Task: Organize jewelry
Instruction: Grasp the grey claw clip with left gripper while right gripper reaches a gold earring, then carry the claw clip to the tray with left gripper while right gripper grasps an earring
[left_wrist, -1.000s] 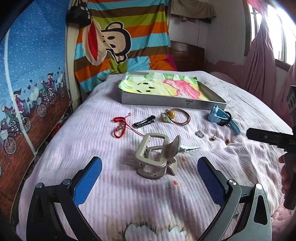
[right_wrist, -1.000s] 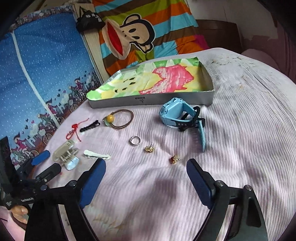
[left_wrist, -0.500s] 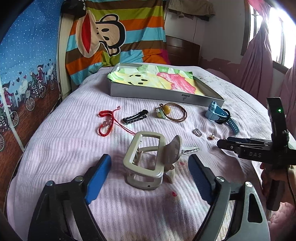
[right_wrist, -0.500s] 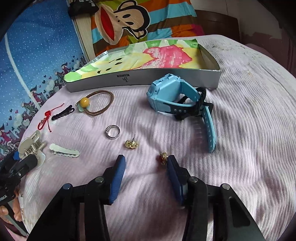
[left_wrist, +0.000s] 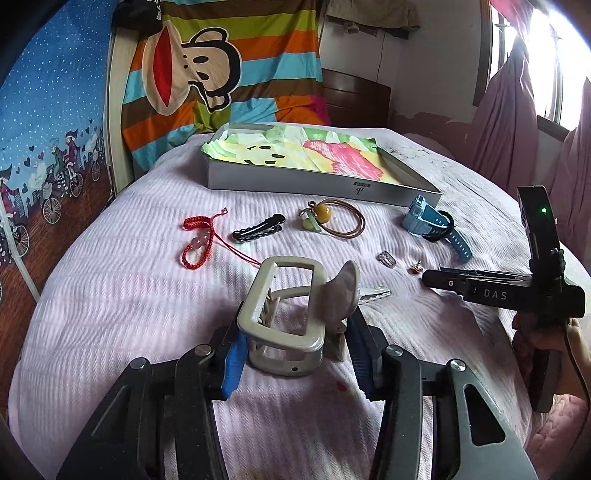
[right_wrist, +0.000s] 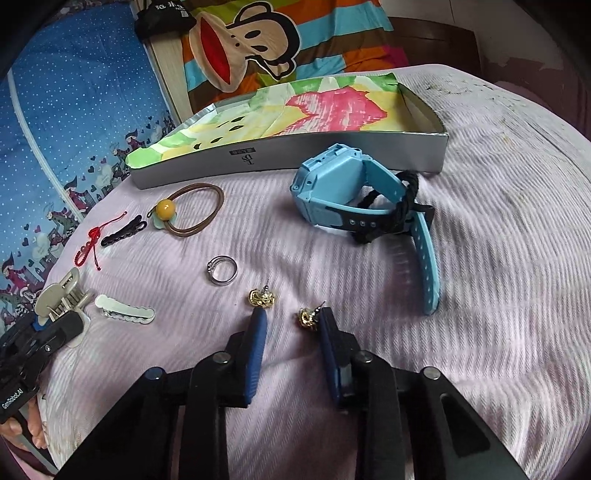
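Beige plastic fills the middle of my left wrist view: the big claw hair clip (left_wrist: 291, 314) stands on the pale pink ribbed bedspread (left_wrist: 122, 295), and my left gripper (left_wrist: 295, 354) has it between its blue pads. Those jaws are about half open and closing; the left pad sits against the clip's frame, while on the other side I cannot tell whether the pad has met the clip's handle.

Taking the grey gift box (right_wrist: 288, 155) with its crayon-coloured paper lining as my landmark, everything else lies on the bedspread on the near side of its front wall. Just beside that wall sit the light blue smartwatch (right_wrist: 354, 199) and the brown hair tie with a yellow bead (right_wrist: 188, 214). Farther toward the box's left end are the black wavy hair clip (right_wrist: 123, 230) and the red braided cord bracelet (right_wrist: 90, 245). Nearer to me than these are the silver ring (right_wrist: 222, 275), the silver scalloped hair clip (right_wrist: 125, 310), and two gold knot stud earrings.

My right gripper (right_wrist: 291, 325) has its jaws narrow and closing. One gold earring (right_wrist: 308, 317) lies between the fingertips, touching the right-hand pad, with a clear gap to the left-hand pad, so it is not pinched. The other gold earring (right_wrist: 261, 297) lies just beyond the left-hand fingertip, outside the jaws.

Nothing jewellery-like shows inside the box; its lining is all I can see in it.
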